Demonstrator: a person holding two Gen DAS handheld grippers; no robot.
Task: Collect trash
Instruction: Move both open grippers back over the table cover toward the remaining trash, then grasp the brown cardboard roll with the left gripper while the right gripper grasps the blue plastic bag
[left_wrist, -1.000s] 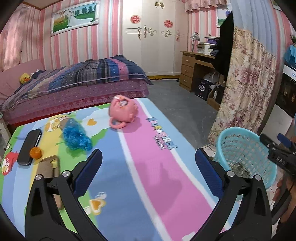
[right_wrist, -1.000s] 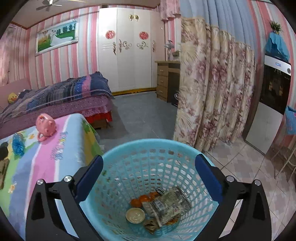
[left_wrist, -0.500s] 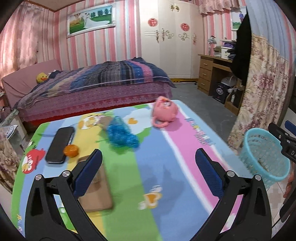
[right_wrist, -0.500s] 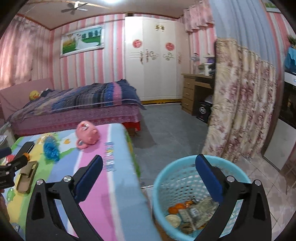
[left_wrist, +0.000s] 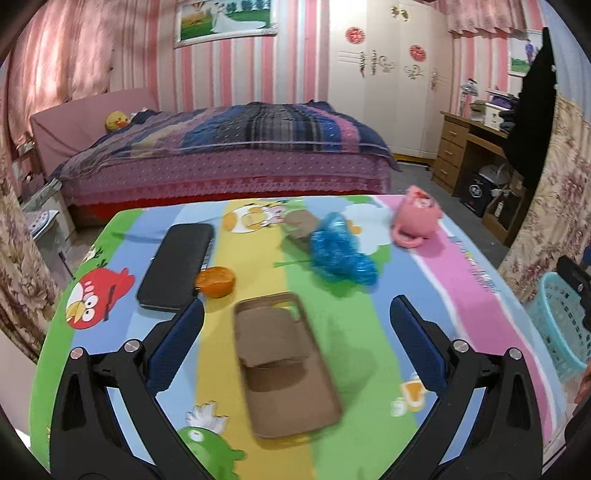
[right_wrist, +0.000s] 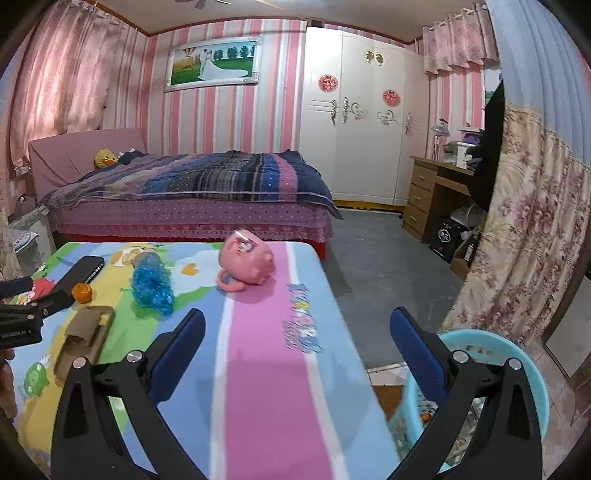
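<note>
In the left wrist view the left gripper (left_wrist: 297, 325) hangs over the desk (left_wrist: 476, 302) with its jaws spread wide and nothing between them. Between the blue pads, low in the centre of the frame, lies a brown phone case (left_wrist: 286, 363), flat and slightly blurred. Just above the left pad sits an orange peel (left_wrist: 215, 281), touching the long edge of a black phone (left_wrist: 177, 267) in the middle left. A crumpled blue plastic bag (left_wrist: 341, 254) lies right of centre, partly over a small brown scrap (left_wrist: 303, 227), and a pink toy cup (left_wrist: 417, 221) stands near the desk's far right corner. The desk's far edge runs across the middle of the frame, close to the bed (left_wrist: 229, 158); its right edge falls away toward the teal basket (left_wrist: 563, 321) at the right border.

In the right wrist view the right gripper (right_wrist: 297, 332) is likewise wide and empty, over the pink stripe near the desk's right edge. The cloth there is bare from the pads up to the pink toy cup (right_wrist: 246, 264). The teal basket (right_wrist: 517, 350) stands on the floor just beside that edge, in the lower right, partly behind the right pad, with blurred litter inside. Open grey floor (right_wrist: 380, 254) stretches from the desk's far corner to the wardrobe (right_wrist: 360, 110). The blue plastic bag (right_wrist: 152, 282), orange peel (right_wrist: 81, 292) and brown phone case (right_wrist: 85, 334) sit in the middle left, beside the left gripper (right_wrist: 22, 325) at the left border.
</note>
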